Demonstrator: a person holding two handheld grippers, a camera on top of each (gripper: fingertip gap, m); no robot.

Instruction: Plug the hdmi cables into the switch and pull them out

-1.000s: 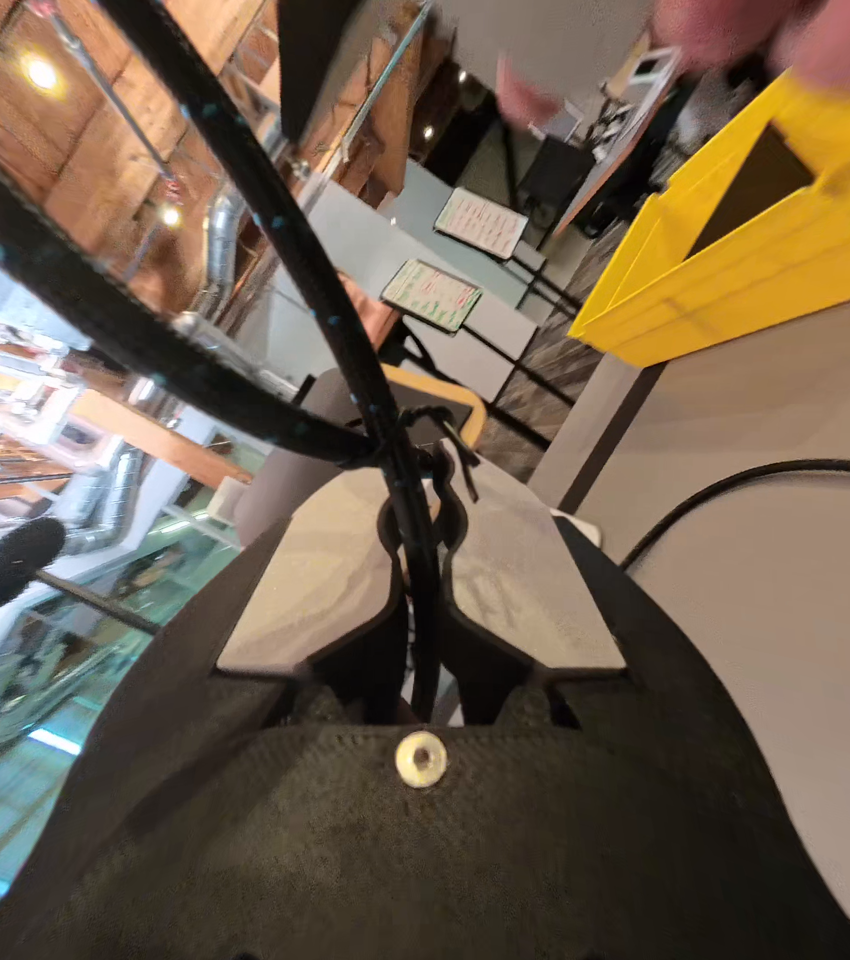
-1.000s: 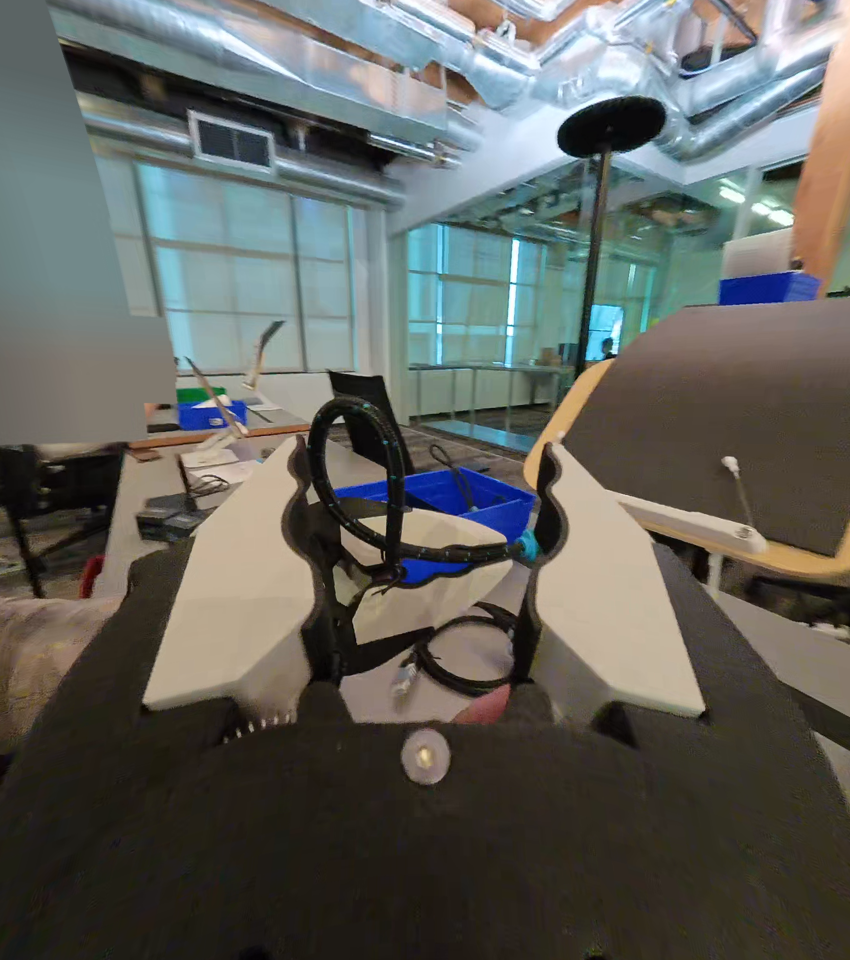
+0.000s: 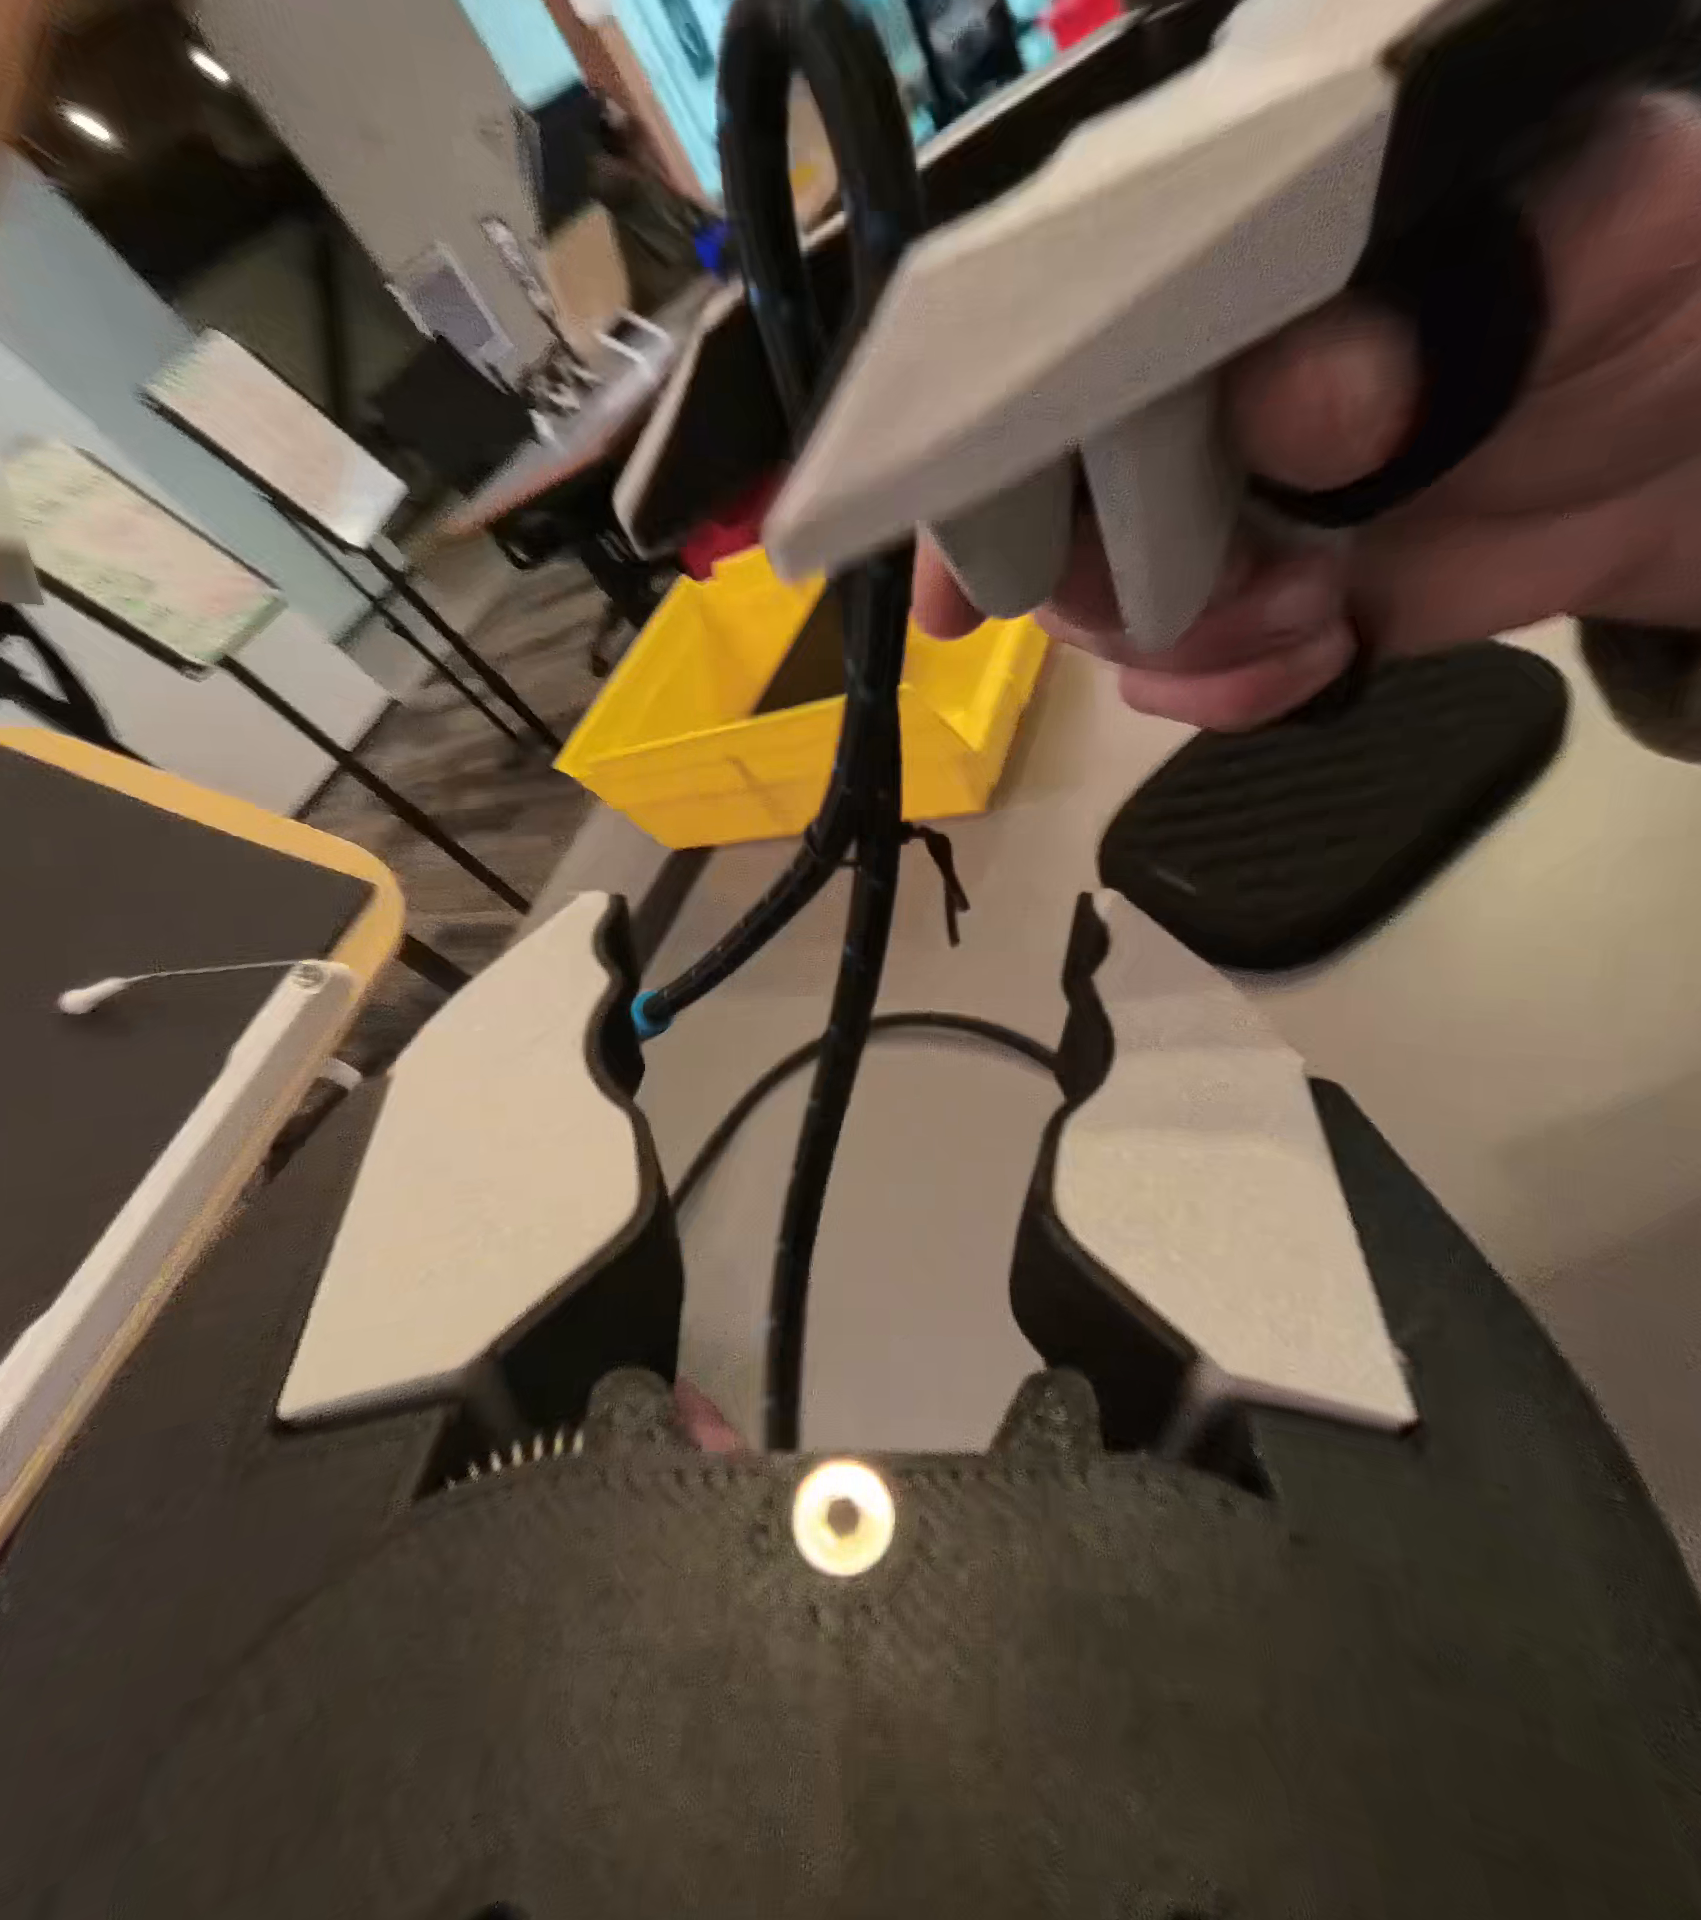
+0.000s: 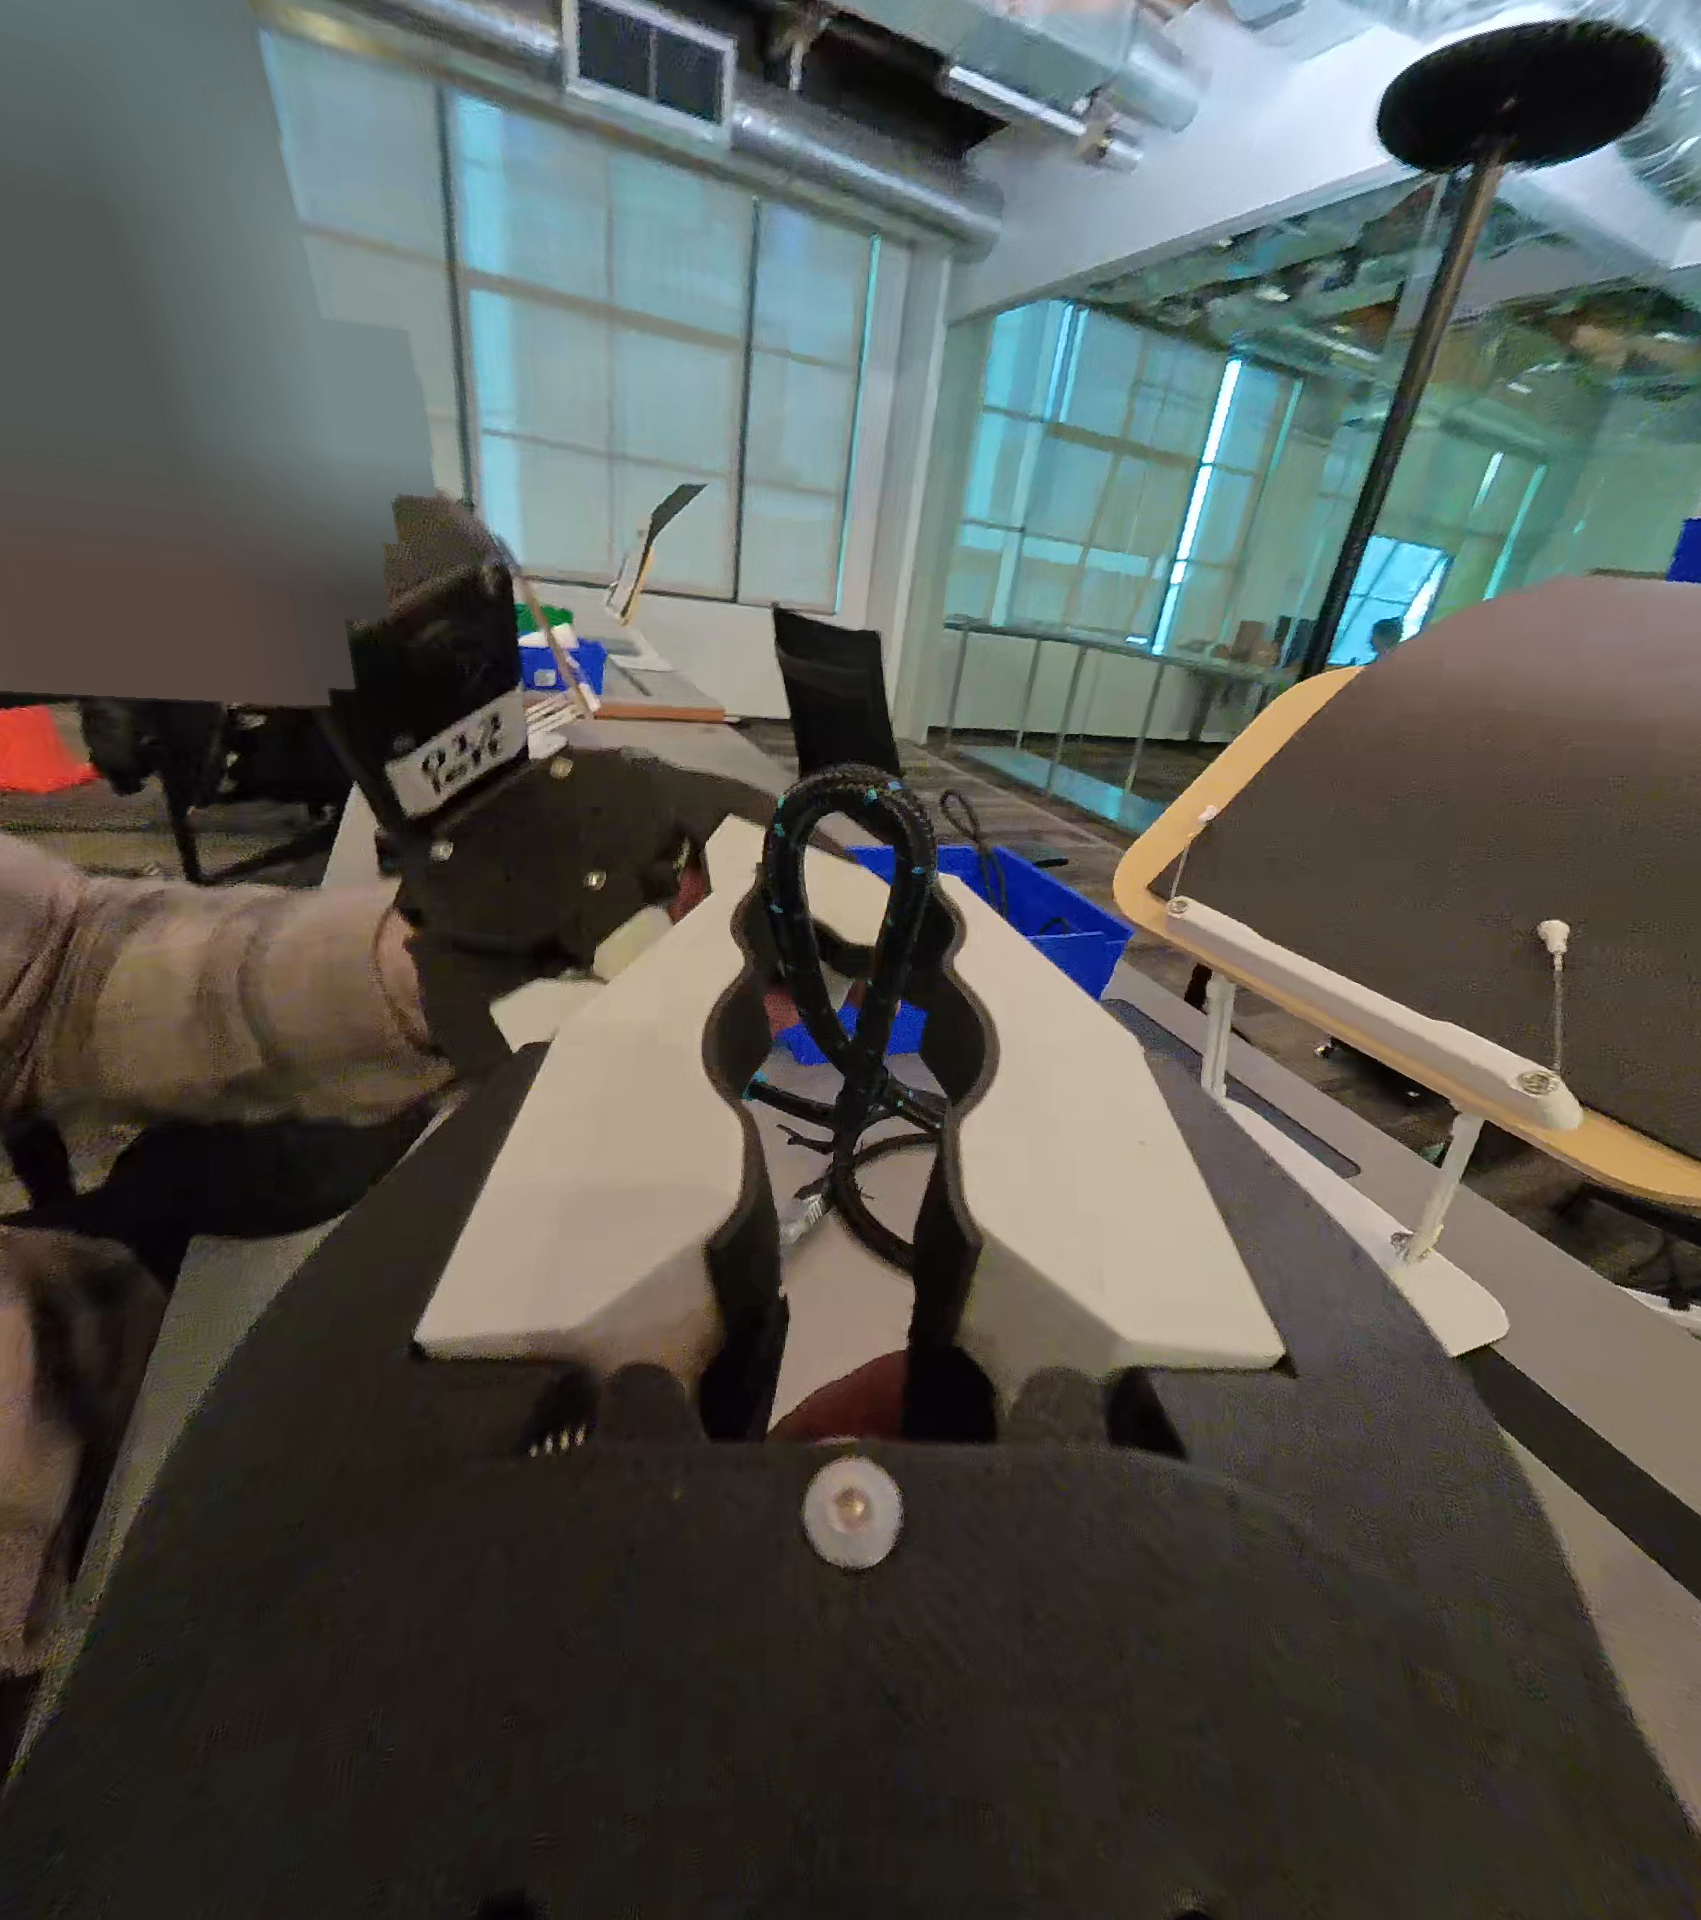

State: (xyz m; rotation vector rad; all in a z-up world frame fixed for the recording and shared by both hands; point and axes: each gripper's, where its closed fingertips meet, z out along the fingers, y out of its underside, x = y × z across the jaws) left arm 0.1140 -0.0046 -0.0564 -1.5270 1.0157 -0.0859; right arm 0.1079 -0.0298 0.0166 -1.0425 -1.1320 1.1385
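Note:
A black braided HDMI cable point(image 3: 841, 1039) hangs down between the open fingers of my left gripper point(image 3: 846, 956) without being held. Its blue-collared end point(image 3: 648, 1013) lies beside the left finger. My right gripper point(image 3: 856, 520), held in a hand at the upper right, is shut on the cable above it. In the right wrist view my right gripper point(image 4: 846, 904) pinches the cable's loop point(image 4: 846, 831), which sticks up past the fingertips. A metal plug tip point(image 4: 804, 1210) dangles below. My left gripper point(image 4: 607, 956) shows at the left. No switch shows in either view.
A yellow bin point(image 3: 721, 748) stands at the table's far edge. A thin black cord point(image 3: 825, 1049) arcs across the grey table point(image 3: 1500, 1195). A dark panel with a wooden rim point(image 3: 98, 987) stands to the left. A blue bin point(image 4: 1054, 914) sits beyond the right gripper. Left tips to right tips: about 7 centimetres.
My left gripper was shut on the cable and is now open. My right gripper was open and is now shut on the loop. The left view has swung down toward the table.

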